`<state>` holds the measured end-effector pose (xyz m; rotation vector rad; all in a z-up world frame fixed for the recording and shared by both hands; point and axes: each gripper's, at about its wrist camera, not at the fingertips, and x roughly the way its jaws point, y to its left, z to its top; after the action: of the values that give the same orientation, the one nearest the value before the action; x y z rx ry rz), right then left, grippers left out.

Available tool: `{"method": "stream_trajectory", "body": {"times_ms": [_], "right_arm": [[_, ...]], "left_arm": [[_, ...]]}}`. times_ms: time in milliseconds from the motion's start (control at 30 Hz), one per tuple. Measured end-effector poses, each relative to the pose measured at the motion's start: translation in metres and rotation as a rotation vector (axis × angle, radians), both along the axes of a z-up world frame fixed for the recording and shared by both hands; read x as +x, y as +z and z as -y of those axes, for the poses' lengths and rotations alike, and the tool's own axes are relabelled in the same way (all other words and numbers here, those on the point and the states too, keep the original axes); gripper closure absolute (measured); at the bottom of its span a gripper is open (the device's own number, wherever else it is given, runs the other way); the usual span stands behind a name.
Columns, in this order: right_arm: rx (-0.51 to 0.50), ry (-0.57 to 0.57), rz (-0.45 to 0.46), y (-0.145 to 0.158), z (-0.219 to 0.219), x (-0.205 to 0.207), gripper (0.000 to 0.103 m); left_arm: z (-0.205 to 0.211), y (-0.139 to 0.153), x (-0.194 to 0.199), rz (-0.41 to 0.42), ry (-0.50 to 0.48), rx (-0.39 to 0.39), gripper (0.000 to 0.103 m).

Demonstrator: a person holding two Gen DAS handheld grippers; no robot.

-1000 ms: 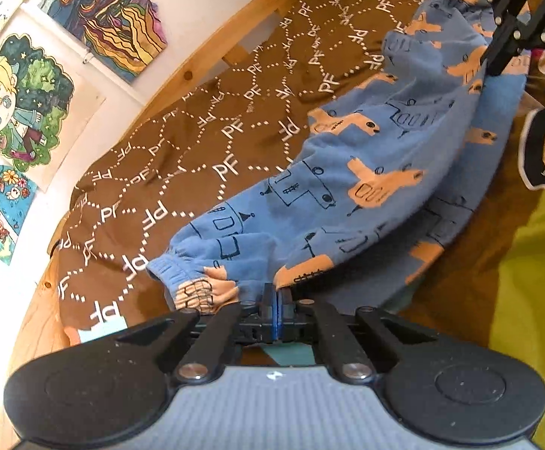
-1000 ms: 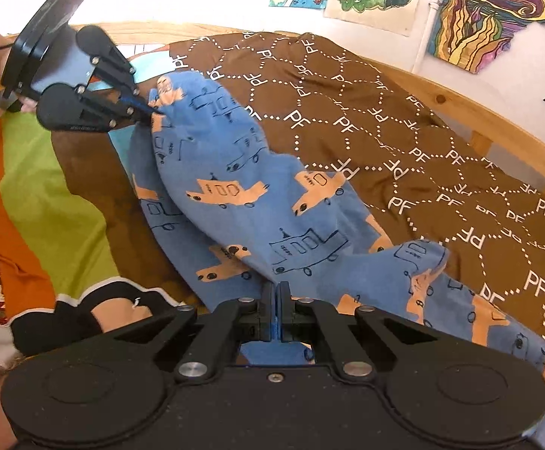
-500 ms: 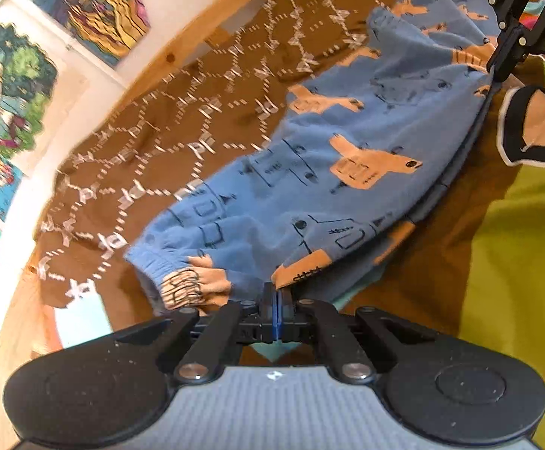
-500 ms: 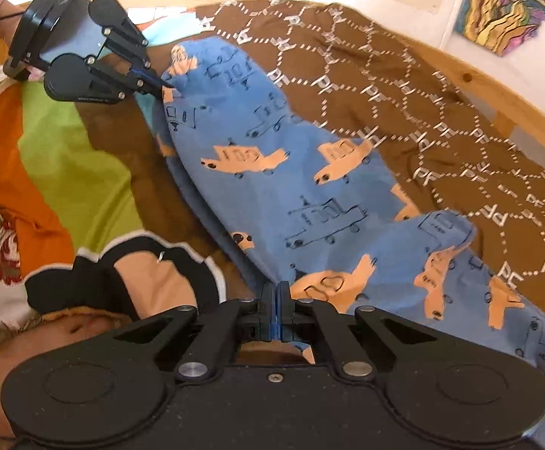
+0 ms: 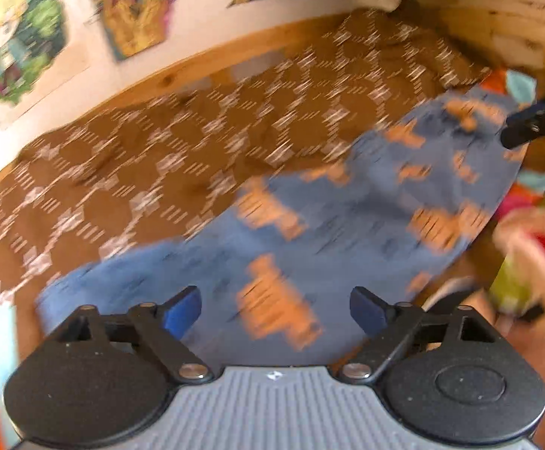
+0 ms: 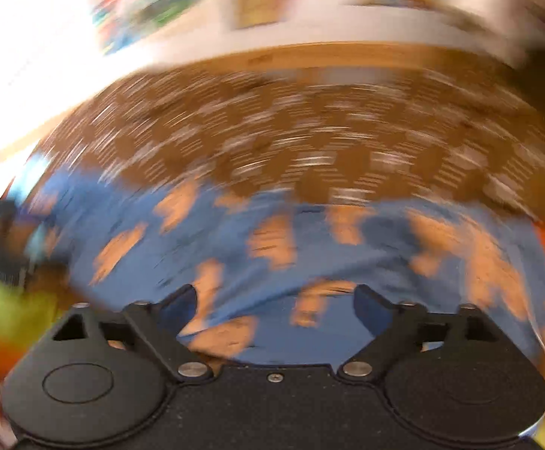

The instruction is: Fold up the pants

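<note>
The blue pants (image 5: 347, 225) with orange vehicle prints lie stretched across the brown bedspread. Both views are blurred by motion. My left gripper (image 5: 274, 307) hovers over one end of the pants. Its jaws are opening and stand wide apart, and the blue pads (image 5: 182, 309) press on nothing. My right gripper (image 6: 275, 303) is over the other end of the pants (image 6: 310, 240). Its jaws are opening too, with cloth below them but not pinched. The right gripper (image 5: 535, 122) also shows as a dark finger at the right edge of the left wrist view.
The brown bedspread (image 5: 160, 168) with a white pattern covers the far side, bounded by a wooden bed frame (image 5: 235, 52). Colourful pictures (image 5: 133, 3) hang on the wall. A striped green, orange and red blanket (image 5: 535, 247) lies on the near side of the pants.
Both grippers were shut on the pants' near edge and have let it go, jaws now wide. Both cameras have rolled and swung, so the wall sits level across the top.
</note>
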<state>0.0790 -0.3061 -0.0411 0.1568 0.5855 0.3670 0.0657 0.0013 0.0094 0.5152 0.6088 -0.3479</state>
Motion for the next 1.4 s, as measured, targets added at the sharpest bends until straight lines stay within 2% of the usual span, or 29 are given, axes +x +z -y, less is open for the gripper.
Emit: {"method": "stream_trajectory", "body": {"times_ms": [100, 233, 300, 367, 400, 467, 533, 633, 800, 867, 933, 1133, 1300, 1400], "right_arm": [[0.144, -0.166, -0.067, -0.006, 0.042, 0.003, 0.009], [0.362, -0.237, -0.094, -0.019, 0.077, 0.005, 0.009], [0.453, -0.258, -0.122, -0.029, 0.085, 0.009, 0.01], [0.489, -0.284, -0.142, -0.036, 0.086, 0.014, 0.013], [0.496, -0.295, -0.147, -0.038, 0.087, 0.016, 0.016], [0.499, -0.307, -0.141, -0.038, 0.085, 0.021, 0.019], [0.501, -0.307, -0.131, -0.038, 0.082, 0.024, 0.022], [0.501, -0.306, -0.125, -0.039, 0.081, 0.028, 0.024], [0.489, -0.322, -0.121, -0.041, 0.085, 0.029, 0.033], [0.48, -0.342, -0.121, -0.042, 0.087, 0.03, 0.04], [0.471, -0.367, -0.124, -0.044, 0.091, 0.031, 0.044], [0.438, -0.432, -0.131, -0.05, 0.098, 0.032, 0.05], [0.443, -0.473, -0.137, -0.053, 0.101, 0.034, 0.051], [0.47, -0.488, -0.136, -0.054, 0.106, 0.033, 0.051]], "left_arm": [[0.049, -0.007, 0.005, 0.034, -0.104, 0.013, 0.012], [0.103, -0.024, -0.004, 0.093, -0.249, 0.131, 0.014], [0.118, -0.034, -0.011, 0.116, -0.307, 0.199, 0.02], [0.126, -0.043, -0.016, 0.141, -0.336, 0.256, 0.029], [0.129, -0.046, -0.017, 0.145, -0.341, 0.271, 0.032], [0.134, -0.053, -0.017, 0.139, -0.344, 0.303, 0.047], [0.138, -0.061, -0.022, 0.148, -0.352, 0.349, 0.053], [0.145, -0.068, -0.029, 0.166, -0.396, 0.377, 0.054], [0.164, -0.067, -0.036, 0.205, -0.49, 0.359, 0.055], [0.176, -0.069, -0.032, 0.207, -0.521, 0.356, 0.073], [0.189, -0.071, -0.02, 0.175, -0.518, 0.346, 0.082], [0.207, -0.068, 0.019, 0.065, -0.435, 0.262, 0.085], [0.213, -0.069, 0.025, 0.05, -0.418, 0.275, 0.085], [0.217, -0.069, 0.021, 0.073, -0.435, 0.279, 0.085]]}}
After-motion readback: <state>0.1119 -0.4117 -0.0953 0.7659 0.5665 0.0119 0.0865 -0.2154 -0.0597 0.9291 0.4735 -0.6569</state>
